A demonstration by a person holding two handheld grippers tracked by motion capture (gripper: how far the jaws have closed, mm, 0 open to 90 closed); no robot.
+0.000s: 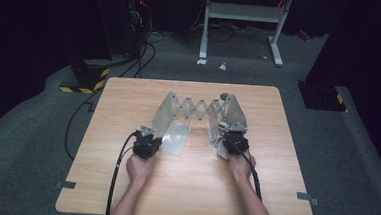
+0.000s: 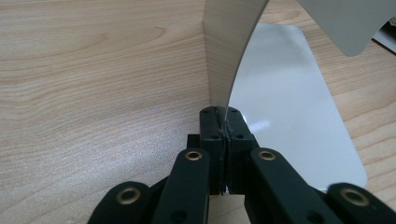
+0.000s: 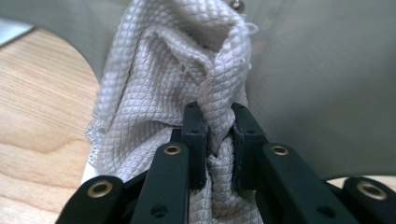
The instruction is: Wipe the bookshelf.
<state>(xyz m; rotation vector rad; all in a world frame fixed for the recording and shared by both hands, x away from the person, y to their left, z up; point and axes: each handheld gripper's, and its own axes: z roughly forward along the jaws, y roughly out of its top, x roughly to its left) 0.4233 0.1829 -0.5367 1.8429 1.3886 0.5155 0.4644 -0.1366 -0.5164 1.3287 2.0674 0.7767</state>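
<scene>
A folding metal rack stands mid-table: two upright plates joined by a scissor lattice (image 1: 198,108). My left gripper (image 1: 155,138) is at the left plate (image 1: 165,113). In the left gripper view its jaws (image 2: 220,116) are shut on the thin upright edge of that plate (image 2: 229,46), whose flat foot (image 2: 289,116) lies on the wood. My right gripper (image 1: 229,130) is at the right plate (image 1: 234,110). It (image 3: 218,116) is shut on a bunched white quilted cloth (image 3: 163,70) that lies against the grey plate (image 3: 327,93).
The wooden table (image 1: 129,98) has bare room in front of and beside the rack. A small dark knob (image 1: 224,95) sits behind the right plate. On the floor beyond are a white metal frame (image 1: 242,13), cables (image 1: 141,54) and a yellow-black striped base (image 1: 87,78).
</scene>
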